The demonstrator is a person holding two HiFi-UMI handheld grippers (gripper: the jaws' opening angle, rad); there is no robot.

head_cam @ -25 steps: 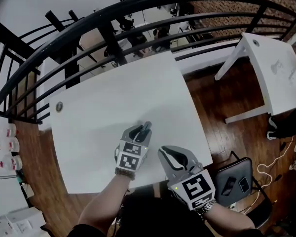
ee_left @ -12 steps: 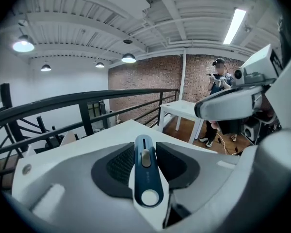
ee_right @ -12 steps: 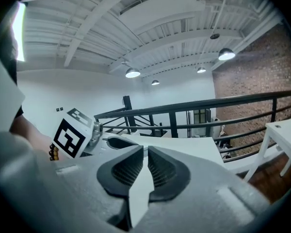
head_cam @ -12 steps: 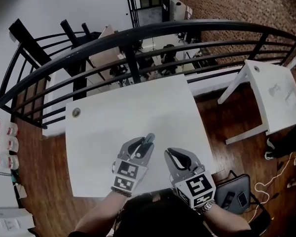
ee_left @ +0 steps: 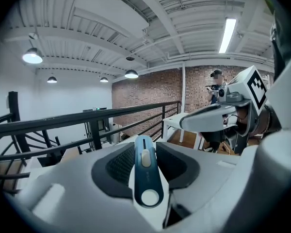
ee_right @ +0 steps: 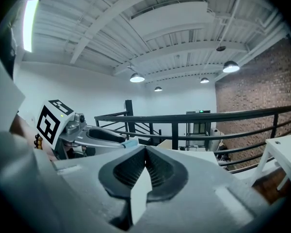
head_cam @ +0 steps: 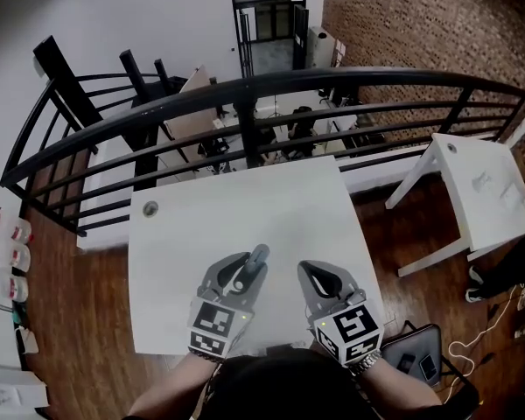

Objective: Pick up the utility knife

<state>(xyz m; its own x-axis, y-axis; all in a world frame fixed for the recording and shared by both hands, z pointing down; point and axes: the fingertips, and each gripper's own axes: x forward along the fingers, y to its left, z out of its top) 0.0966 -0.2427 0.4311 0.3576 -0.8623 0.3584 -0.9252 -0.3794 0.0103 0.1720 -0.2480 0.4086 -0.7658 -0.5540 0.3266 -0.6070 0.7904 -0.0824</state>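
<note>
The utility knife [ee_left: 144, 171], dark teal with a pale slider, lies clamped between the pads of my left gripper [ee_left: 145, 159] and points forward. In the head view the knife [head_cam: 256, 258] sticks out past the left gripper [head_cam: 241, 274], held in the air above the near part of the white table [head_cam: 245, 204]. Beside it on the right, my right gripper [head_cam: 320, 278] hangs shut with nothing in it. In the right gripper view its jaws [ee_right: 145, 154] meet at the tips, and the left gripper [ee_right: 94, 135] shows to the left with the knife tip [ee_right: 131, 142].
A black curved railing [head_cam: 245, 90] runs behind the table. A second white table [head_cam: 490, 186] stands at the right and a black bag [head_cam: 416, 357] lies on the wood floor near my right arm. Bottles [head_cam: 0, 252] sit at the far left.
Both grippers have risen away from the table, the left one more, carrying the knife up with it. The head view has tilted up, so more of the room beyond the railing shows.
</note>
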